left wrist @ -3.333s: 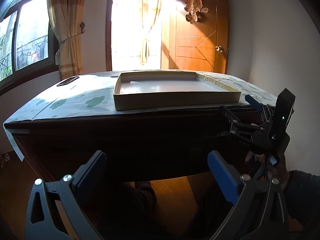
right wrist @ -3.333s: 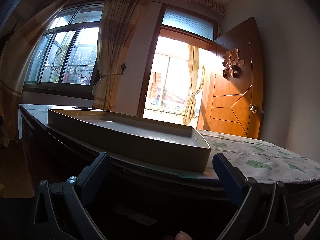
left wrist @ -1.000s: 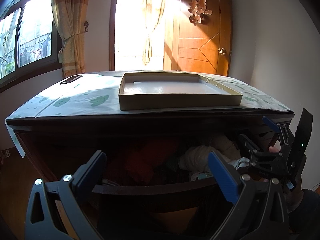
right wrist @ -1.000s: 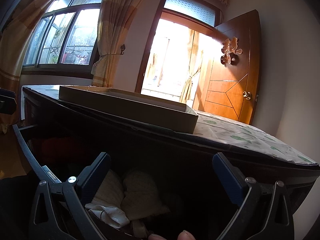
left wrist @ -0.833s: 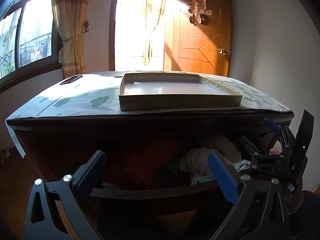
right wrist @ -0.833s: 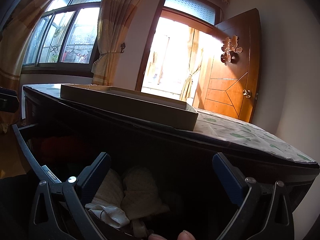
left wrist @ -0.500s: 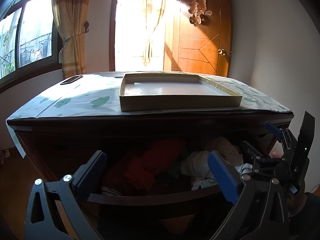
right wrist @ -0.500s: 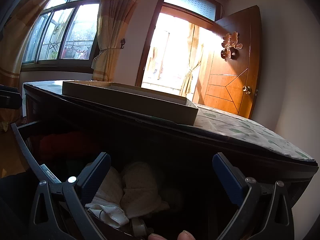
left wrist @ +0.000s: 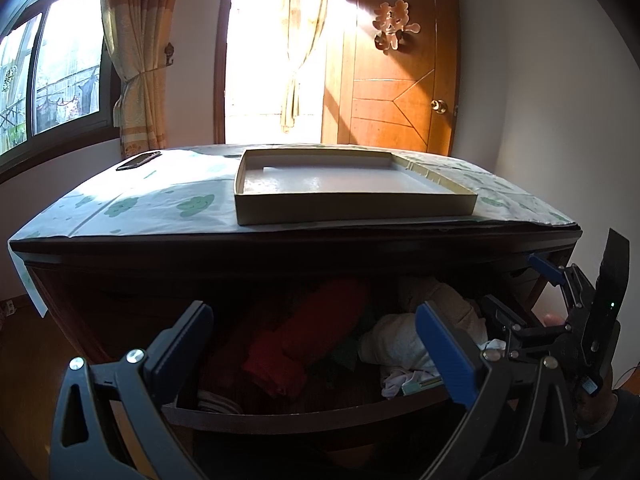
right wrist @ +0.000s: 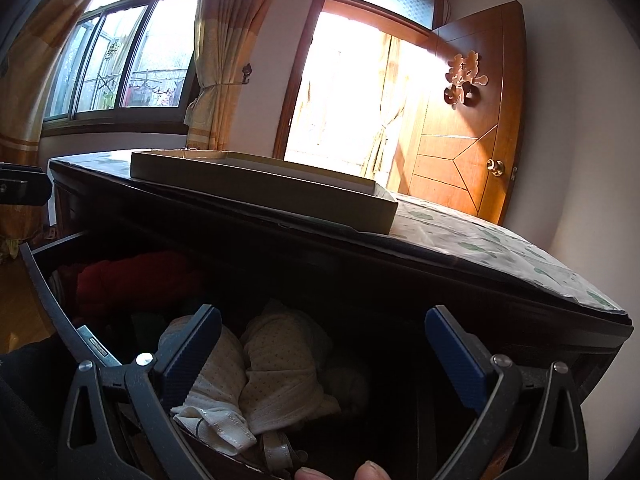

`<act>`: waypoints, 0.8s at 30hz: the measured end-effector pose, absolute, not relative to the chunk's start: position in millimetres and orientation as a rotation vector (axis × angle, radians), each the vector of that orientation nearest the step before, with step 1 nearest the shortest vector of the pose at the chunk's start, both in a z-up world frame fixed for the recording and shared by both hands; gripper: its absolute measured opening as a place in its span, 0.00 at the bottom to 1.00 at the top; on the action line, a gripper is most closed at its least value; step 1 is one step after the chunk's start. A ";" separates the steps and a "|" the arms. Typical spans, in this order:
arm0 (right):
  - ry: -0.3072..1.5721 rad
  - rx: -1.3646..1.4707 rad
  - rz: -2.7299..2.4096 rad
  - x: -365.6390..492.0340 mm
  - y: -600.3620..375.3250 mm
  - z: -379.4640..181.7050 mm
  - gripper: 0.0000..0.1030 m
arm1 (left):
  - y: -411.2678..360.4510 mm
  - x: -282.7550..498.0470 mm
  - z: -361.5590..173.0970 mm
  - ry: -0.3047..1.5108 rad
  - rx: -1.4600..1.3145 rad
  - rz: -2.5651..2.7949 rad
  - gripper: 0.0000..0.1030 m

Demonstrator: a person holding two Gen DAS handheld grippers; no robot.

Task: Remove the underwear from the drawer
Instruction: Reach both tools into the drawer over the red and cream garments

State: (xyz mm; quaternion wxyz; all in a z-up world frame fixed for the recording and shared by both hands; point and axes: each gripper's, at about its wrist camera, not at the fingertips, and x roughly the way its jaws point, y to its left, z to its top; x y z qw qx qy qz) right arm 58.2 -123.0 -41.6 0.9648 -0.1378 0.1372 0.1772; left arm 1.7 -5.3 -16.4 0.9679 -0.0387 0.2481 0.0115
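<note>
The top drawer [left wrist: 304, 414] of a dark wooden dresser stands pulled out and holds folded clothes. Cream underwear [left wrist: 404, 340] lies at its right end, next to a red rolled garment [left wrist: 316, 340]. In the right wrist view the cream dotted underwear [right wrist: 276, 368] lies just ahead of the jaws. My left gripper [left wrist: 316, 344] is open and empty, in front of the drawer. My right gripper [right wrist: 324, 344] is open and empty over the drawer's right end; it also shows in the left wrist view [left wrist: 524, 296].
A shallow cardboard box lid [left wrist: 352, 188] sits on the dresser top, on a cloud-print cover [left wrist: 152, 204]. A dark phone [left wrist: 138, 160] lies at the far left. A wooden door [left wrist: 400, 72] and a white wall stand behind.
The drawer has gone from shut to pulled well out, exposing the clothes. Both grippers have drawn back slightly and stayed open.
</note>
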 end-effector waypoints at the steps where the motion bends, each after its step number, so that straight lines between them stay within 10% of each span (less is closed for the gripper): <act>1: 0.282 -0.277 0.359 57.3 -123.6 -41.3 0.99 | -5.7 1.9 -16.6 0.503 -0.076 0.024 1.00; 24: 0.351 -0.262 0.378 43.7 -128.3 -39.4 0.99 | -5.9 -3.1 -10.3 0.477 -0.053 0.019 1.00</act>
